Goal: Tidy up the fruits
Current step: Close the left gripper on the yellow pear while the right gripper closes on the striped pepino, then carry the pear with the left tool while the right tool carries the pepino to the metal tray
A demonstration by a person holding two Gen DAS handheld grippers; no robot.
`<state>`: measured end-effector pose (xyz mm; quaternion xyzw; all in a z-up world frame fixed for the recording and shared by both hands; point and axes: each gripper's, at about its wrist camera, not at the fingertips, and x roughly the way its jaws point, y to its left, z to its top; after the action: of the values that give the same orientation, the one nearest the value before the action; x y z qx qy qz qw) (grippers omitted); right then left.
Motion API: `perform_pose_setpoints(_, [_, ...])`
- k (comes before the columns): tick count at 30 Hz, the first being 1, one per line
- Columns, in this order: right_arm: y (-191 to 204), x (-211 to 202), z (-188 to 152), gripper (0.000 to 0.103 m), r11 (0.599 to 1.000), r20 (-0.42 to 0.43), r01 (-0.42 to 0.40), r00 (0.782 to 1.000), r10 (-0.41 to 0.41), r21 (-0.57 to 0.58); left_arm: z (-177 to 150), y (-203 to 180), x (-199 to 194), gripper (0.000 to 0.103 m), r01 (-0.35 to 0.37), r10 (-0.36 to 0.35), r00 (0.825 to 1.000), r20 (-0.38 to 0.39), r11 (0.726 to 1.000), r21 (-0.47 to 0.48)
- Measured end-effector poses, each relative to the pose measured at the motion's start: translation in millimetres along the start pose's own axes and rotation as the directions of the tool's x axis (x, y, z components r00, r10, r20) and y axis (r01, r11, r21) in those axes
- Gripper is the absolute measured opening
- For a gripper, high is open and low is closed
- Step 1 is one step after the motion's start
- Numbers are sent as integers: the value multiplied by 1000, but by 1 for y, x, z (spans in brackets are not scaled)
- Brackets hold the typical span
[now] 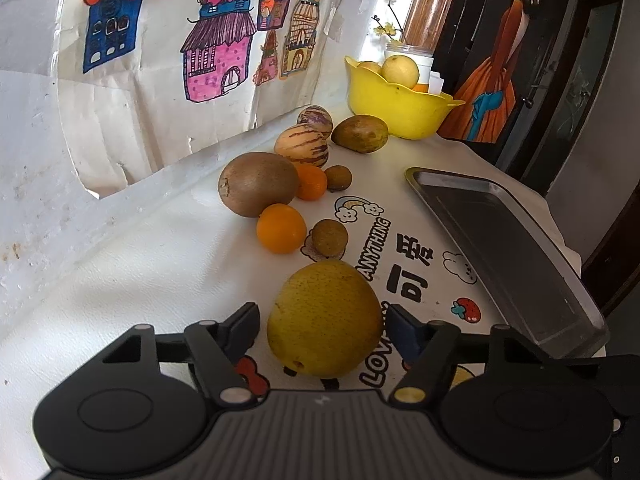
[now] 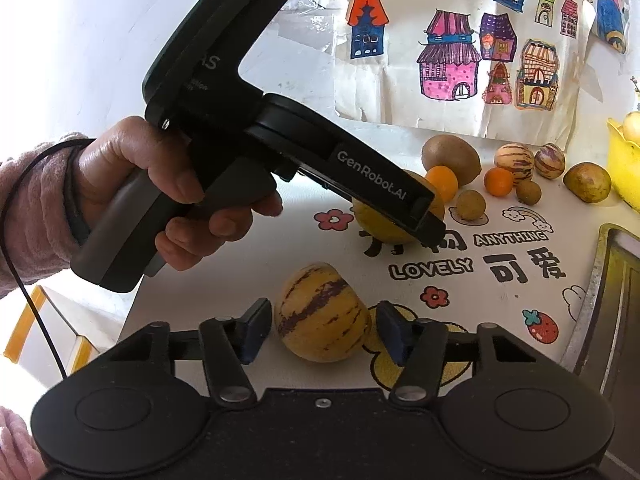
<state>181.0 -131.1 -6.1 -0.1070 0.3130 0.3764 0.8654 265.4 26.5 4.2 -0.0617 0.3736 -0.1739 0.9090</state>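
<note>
A large yellow pear [image 1: 324, 318] lies on the white table between the fingers of my left gripper [image 1: 322, 322]; the jaws are open around it, with small gaps on both sides. The same pear [image 2: 380, 224] shows partly hidden behind the left gripper's body in the right wrist view. My right gripper [image 2: 320, 328] is open around a yellow purple-striped melon [image 2: 322, 312], with gaps on both sides. Beyond lie a kiwi [image 1: 258, 182], two oranges [image 1: 281, 228], small brown fruits [image 1: 329, 237], two more striped melons [image 1: 302, 145] and a brownish fruit [image 1: 360, 133].
A yellow bowl [image 1: 394, 110] with fruit stands at the back by the wall. A dark metal tray [image 1: 508, 256] lies along the table's right edge. The wall with house drawings runs close on the left. My left hand and gripper body [image 2: 248, 128] fill the right view's upper left.
</note>
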Motion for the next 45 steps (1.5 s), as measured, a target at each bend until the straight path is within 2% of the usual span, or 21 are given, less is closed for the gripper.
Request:
perform_pose_setpoints(5, [0,0,0,53,1000,5,10,1000,-10,3,1,0,0,61,13,-13,1000,-4,1000,-7])
perform_pose_setpoints(13, [2,-1,-1,48,1000,19,14,1000,-14,3,2,-1,0,60,7,-7,1000,-7,1000,1])
perform_pose_setpoints(21, [6,-10,-6,47,999,36,34,999,-35,8,-2,-5,-5,59,-3,3,1000,-9,999,-39])
perform_pose_setpoints(33, [7,-46,-21,47,994,95,108,989,-110,27,-10,-26,-15,59,5,-6,1000,-18,999,-47])
perform_pose_setpoints(45, [-24,-90,-41,47,969,105,207,969,-221,134,-10,-54,-1,59,45,-47,999,-17,995,-88])
